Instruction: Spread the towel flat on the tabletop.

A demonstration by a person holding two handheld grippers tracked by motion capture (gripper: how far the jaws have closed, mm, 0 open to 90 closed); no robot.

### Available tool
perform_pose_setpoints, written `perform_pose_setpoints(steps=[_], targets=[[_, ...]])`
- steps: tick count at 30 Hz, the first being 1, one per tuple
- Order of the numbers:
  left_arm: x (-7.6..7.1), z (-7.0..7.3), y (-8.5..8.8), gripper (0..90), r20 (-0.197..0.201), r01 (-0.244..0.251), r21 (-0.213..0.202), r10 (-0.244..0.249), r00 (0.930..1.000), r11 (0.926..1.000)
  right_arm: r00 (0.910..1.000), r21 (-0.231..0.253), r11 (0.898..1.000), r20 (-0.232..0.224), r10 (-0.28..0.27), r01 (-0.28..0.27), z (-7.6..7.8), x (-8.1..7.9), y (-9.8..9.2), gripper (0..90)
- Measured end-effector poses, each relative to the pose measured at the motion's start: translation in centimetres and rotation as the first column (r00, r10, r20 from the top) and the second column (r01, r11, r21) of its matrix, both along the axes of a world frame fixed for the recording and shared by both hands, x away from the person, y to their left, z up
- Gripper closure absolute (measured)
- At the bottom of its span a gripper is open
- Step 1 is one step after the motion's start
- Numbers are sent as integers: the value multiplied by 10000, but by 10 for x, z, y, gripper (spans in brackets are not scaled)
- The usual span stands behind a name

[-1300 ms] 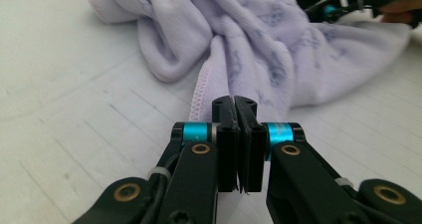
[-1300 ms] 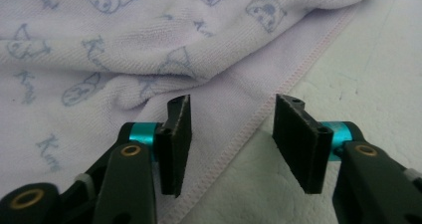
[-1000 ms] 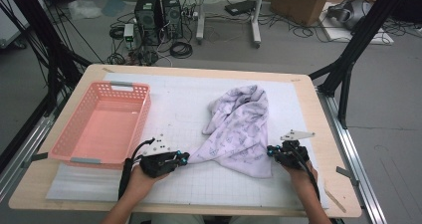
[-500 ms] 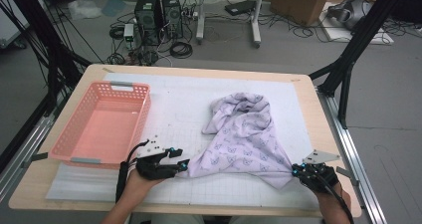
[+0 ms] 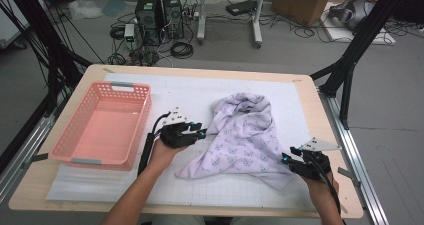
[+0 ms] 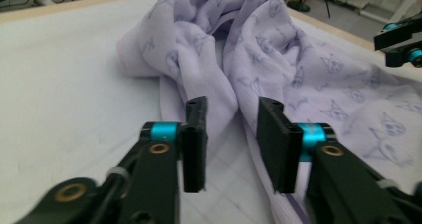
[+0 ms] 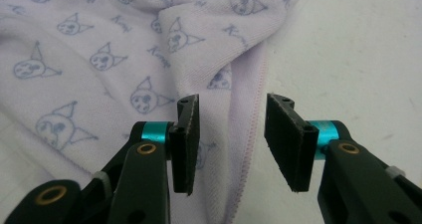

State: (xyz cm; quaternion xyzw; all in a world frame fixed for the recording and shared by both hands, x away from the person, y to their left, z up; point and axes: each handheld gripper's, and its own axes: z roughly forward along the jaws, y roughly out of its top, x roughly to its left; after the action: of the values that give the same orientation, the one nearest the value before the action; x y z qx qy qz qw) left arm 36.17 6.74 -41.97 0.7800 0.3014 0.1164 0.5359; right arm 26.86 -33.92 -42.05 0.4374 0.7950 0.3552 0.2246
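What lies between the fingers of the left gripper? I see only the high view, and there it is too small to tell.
Observer: In the left gripper view, a fold of the lilac cloth lies in the gap of the left gripper. Its fingers have just been closing, but they do not press on the cloth.
Operator: And the right one?
Observer: The right gripper has just been opening. The hem of the cloth, with pink stitching, runs between its fingers, and neither finger presses on it.
Operator: Is the cloth plain?
Observer: No, it is printed with small cat faces.
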Motion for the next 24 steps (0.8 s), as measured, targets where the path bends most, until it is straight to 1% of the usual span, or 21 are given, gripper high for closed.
perform_pose_setpoints(steps=[1,2,3,5,6,8,10,11,13,16,18,19,20,21,22,24], targets=[[4,1,-5,685,-16,43,164,-43,10000,9999,10000,23,10000,2,12,-12,0,0,0,572],[8,2,-9,694,-41,81,238,-80,10000,9997,10000,51,10000,-7,30,-30,0,0,0,578],[12,2,-16,703,-56,57,252,-56,10000,9997,10000,56,10000,26,51,-51,0,0,0,579],[20,0,-25,702,-206,4,283,2,9998,9996,9999,136,9999,123,93,-95,1,1,0,584],[23,-1,-29,701,-290,-41,280,49,9996,9996,9999,163,9998,100,105,-107,1,1,0,588],[27,-5,-37,654,-445,-206,295,219,9988,9994,9998,179,9997,143,163,-166,0,2,1,598],[29,-12,-46,627,-544,-242,446,266,9982,9987,9998,242,9996,125,149,-152,0,3,1,603],[30,-16,-49,621,-590,-216,635,253,9979,9977,9998,247,9996,121,155,-158,0,3,2,604],[31,-22,-54,610,-742,-129,857,193,9971,9962,9998,255,9995,114,185,-188,-1,3,2,606],[29,-26,-61,584,-786,122,853,-54,9969,9963,9997,259,9994,120,214,-217,-2,4,2,608],[27,-27,-68,526,-794,420,884,-349,9962,9952,9998,295,9994,95,171,-173,-2,4,2,607],[25,-28,-71,491,-770,574,968,-500,9958,9937,9998,309,9994,100,180,-183,-2,4,2,607],[24,-29,-75,470,-723,700,1177,-618,9955,9906,9998,323,9993,94,182,-185,-2,5,2,607],[22,-29,-79,446,-619,779,1519,-691,9957,9853,9999,349,9993,58,144,-146,-3,5,2,607],[21,-30,-83,437,-490,819,1806,-742,9960,9801,9998,371,9992,54,170,-172,-3,5,2,607],[18,-30,-88,449,-318,899,2051,-852,9959,9746,9998,375,9991,50,182,-184,-3,6,3,607]])
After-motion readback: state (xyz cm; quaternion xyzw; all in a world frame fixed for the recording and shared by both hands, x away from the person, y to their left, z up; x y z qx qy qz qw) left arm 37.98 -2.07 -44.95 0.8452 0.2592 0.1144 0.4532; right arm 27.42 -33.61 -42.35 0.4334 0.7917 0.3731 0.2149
